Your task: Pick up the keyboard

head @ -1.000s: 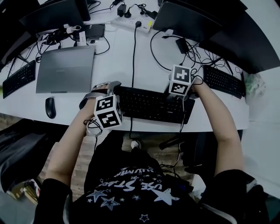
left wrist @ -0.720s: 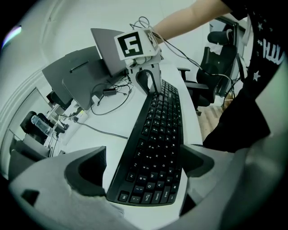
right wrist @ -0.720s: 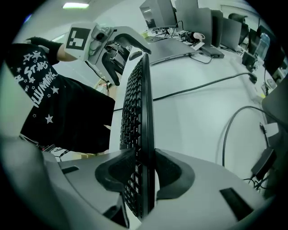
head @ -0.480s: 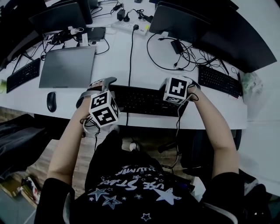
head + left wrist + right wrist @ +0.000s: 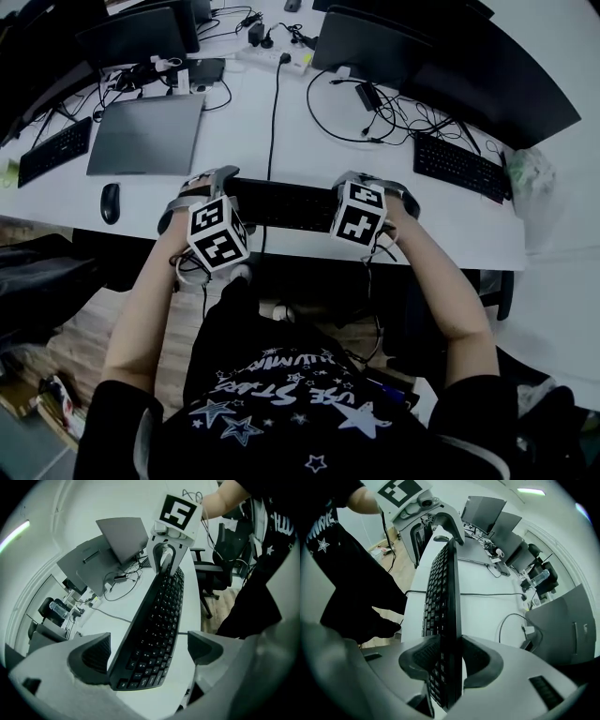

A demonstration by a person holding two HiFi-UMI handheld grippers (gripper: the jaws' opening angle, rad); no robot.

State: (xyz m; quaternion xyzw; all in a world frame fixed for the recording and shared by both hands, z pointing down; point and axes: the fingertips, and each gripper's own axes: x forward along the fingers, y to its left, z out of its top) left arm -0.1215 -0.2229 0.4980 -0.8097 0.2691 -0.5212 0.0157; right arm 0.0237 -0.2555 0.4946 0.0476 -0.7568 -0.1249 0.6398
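The right tool (image 5: 451,660) clamps one end of the black keyboard (image 5: 281,204), tilted on edge at the counter's (image 5: 450,225) front, so the released left tool (image 5: 147,651) straddling the other end should clench before lifting.

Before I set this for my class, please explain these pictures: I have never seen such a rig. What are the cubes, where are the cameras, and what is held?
There is no robot: a person holds a two-jaw tool in each hand, and each patterned cube is part of its tool. One picture comes from a camera on the person's head, looking down; the other two from cameras riding on the tools. On the white desk are a black keyboard, a closed laptop, a mouse and monitors. The right tool is clamped on one end of the keyboard. The left tool has its jaws apart around the other end, not clamping it.
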